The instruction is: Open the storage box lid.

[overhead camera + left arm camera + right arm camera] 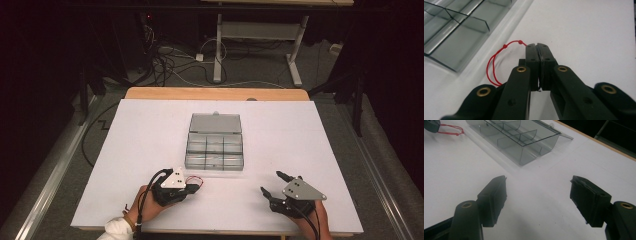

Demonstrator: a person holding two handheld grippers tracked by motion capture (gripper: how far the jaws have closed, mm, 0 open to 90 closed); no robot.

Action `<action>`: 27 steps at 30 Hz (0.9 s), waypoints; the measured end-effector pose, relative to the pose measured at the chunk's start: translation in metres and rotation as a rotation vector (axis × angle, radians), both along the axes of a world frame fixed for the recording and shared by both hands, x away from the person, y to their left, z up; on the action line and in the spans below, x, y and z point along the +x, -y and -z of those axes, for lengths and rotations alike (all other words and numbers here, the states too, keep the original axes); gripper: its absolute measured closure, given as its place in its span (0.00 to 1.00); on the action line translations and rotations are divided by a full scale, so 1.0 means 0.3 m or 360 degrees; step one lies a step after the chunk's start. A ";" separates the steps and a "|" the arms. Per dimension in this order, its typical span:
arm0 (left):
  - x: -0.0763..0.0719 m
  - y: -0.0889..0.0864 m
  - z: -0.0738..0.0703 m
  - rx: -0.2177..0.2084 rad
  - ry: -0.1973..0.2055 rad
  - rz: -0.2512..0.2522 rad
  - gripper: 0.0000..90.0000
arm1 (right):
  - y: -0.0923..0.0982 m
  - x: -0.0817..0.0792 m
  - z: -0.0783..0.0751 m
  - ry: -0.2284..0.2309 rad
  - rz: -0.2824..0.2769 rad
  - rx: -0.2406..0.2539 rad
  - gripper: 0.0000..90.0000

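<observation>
A person seated at the near edge of a white counter (150, 135) works a hand-held gripper in each hand. The left gripper (194, 188), low at the near left, has its jaws pressed together on a thin red string (499, 56); in the left gripper view the two black pads meet with no gap, and the string loops out from their left side, carrying two small red knots near the tips and curling back beneath the gripper's body. The loop lies on the counter just near of the clear plastic organiser box (215, 149), close to its near left corner but not touching it.

The box sits at the middle of the counter, its smoky transparent tray split by dividers into several compartments, its lid (215, 123) folded open flat on the far side. Whether anything lies in the compartments cannot be made out.

The right gripper (272, 183), at the near right and well apart from the box, has its jaws spread wide with nothing between them; the right gripper view looks through that gap at bare counter, with the box farther off and the red string at the upper left. A grey three-cornered plate tops each gripper, and a black cable trails from each towards the person's wrists. Beyond the counter's far wooden edge, cables lie on the floor (250, 75).
</observation>
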State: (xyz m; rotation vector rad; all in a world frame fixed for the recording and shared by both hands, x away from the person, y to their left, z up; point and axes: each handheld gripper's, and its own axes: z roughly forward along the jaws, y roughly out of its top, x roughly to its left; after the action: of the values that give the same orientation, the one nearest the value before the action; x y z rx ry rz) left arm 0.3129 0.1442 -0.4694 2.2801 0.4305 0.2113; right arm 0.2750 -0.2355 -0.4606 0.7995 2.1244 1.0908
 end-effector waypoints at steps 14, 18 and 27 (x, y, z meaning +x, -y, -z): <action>-0.019 -0.042 -0.033 -0.0091 0.0076 -0.0030 0.95 | 0.010 0.011 -0.012 0.0069 0.0008 0.0053 0.32; -0.028 -0.049 -0.025 -0.0155 0.0052 -0.0074 0.95 | 0.006 0.026 -0.013 0.0074 0.0006 0.0052 0.32; -0.028 -0.068 -0.031 -0.0109 0.0094 -0.0052 0.95 | 0.004 0.042 -0.010 0.0075 -0.0004 0.0061 0.32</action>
State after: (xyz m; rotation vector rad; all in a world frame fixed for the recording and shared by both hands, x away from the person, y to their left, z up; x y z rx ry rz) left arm 0.3045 0.1645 -0.4601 2.1953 0.4378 0.2758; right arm 0.2876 -0.2368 -0.4577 0.7812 2.0714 1.1435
